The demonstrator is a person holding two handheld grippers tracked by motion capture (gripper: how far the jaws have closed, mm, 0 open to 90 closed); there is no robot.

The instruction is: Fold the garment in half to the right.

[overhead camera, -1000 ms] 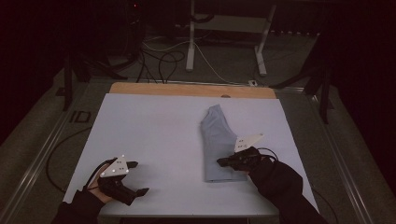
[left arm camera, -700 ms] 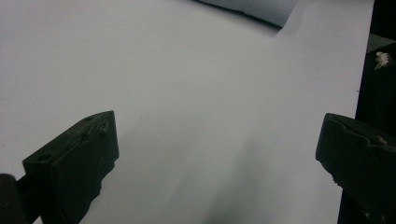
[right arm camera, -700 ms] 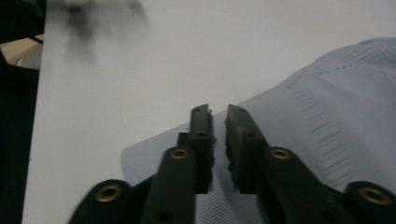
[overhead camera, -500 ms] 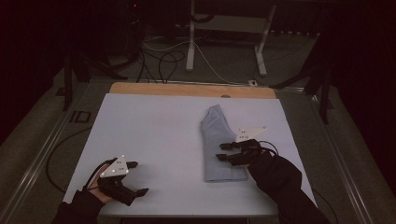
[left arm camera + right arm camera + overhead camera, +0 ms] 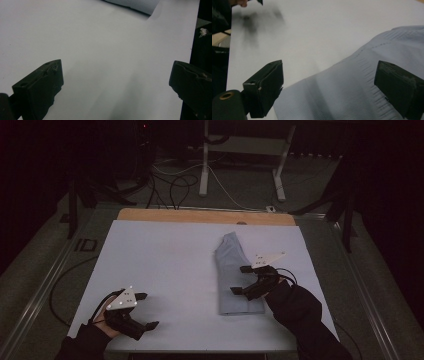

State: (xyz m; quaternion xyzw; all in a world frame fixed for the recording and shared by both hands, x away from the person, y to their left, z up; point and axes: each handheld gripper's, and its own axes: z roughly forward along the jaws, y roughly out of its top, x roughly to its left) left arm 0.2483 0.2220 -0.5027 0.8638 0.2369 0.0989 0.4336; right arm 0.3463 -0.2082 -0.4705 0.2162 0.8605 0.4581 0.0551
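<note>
The folded light-blue garment [image 5: 235,277] lies flat on the white table sheet [image 5: 170,265], right of the middle, its long side running from the near edge toward the far wooden strip [image 5: 205,216], narrower at the far end.

Starting at my left: my left gripper [image 5: 145,311] sits near the front left corner of the sheet, well apart from the garment. Its jaws stand wide open with nothing between them; in the left gripper view I see only bare white sheet [image 5: 100,50] between the two black pads, and a corner of the garment [image 5: 135,5] far off at the top.

Moving right: my right gripper [image 5: 240,280] hovers over the near half of the garment, pointing across it toward my left. Its jaws have just been opening and now stand wide apart. In the right gripper view the ribbed fabric [image 5: 352,90] lies under and between the pads, with a stitched seam curving across it, but the pads do not press on it, so I hold nothing. My dark sleeve [image 5: 300,312] trails back to the front right edge.
</note>
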